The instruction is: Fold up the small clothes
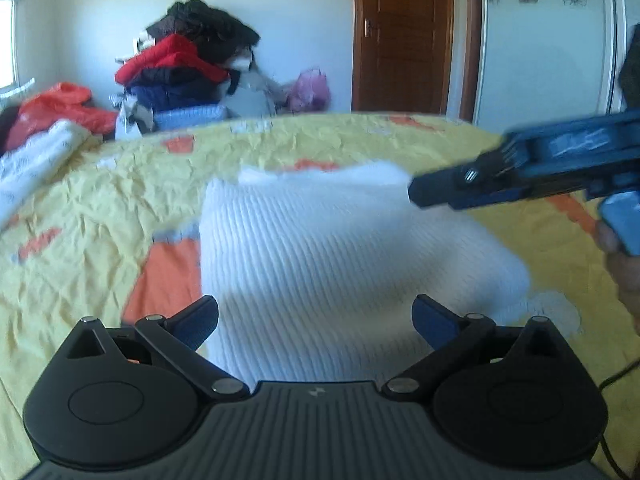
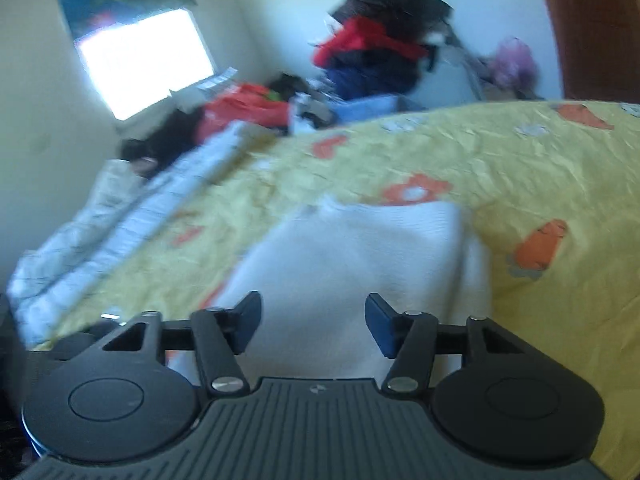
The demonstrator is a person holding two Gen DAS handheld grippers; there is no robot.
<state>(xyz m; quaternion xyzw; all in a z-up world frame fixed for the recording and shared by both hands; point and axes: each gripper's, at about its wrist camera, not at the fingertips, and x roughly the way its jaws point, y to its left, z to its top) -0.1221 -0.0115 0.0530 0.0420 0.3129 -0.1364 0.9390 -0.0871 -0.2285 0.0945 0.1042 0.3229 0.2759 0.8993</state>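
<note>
Your white ribbed garment [image 1: 320, 248] lies folded into a rough rectangle on the bedspread [image 1: 100, 208], its knit running in fine parallel ridges, with a softer edge along the far side. It sits just ahead of both tools. Your left gripper [image 1: 315, 320] is spread wide with nothing between its blue pads; your right gripper [image 2: 313, 328] also stands apart, grasping nothing, above the cloth's near end. The bedspread is yellow, crinkled, printed with orange shapes. Beyond it you see a heap of clothes [image 1: 188, 68] in red, black and navy, a brown wooden door [image 1: 404, 36], and a bright window [image 2: 144, 60].
</note>
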